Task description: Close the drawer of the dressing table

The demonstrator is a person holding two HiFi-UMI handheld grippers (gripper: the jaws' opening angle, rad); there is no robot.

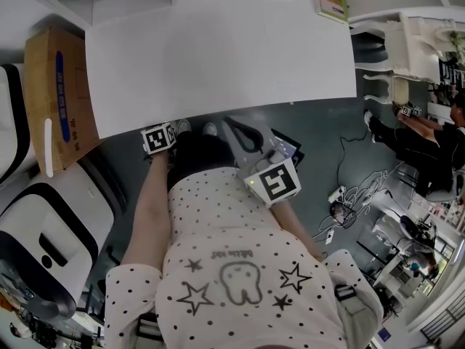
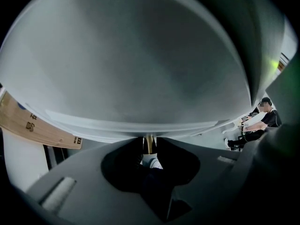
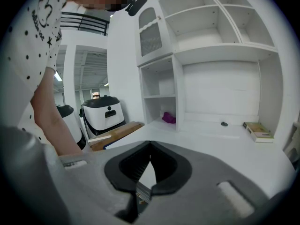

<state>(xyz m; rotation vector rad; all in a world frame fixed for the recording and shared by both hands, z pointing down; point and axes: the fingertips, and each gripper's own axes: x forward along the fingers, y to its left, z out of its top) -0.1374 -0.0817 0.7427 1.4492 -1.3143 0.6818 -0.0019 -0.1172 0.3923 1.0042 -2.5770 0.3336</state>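
White tabletop (image 1: 218,64) up front — left gripper (image 2: 149,138) sits loose around the drawer knob (image 2: 149,145) dead ahead; right gripper (image 3: 150,143) closed, empty.

Bright even indoor light, white bench (image 1: 218,57) washed pale, fisheye bending at every edge, dark corners, left gripper view dimmer and blurred close up.

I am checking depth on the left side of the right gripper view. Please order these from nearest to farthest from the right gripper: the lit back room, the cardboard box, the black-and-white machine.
From the right gripper:
1. The cardboard box, low on the left.
2. The black-and-white machine, just behind the box.
3. The lit back room, far left, beyond the machine.
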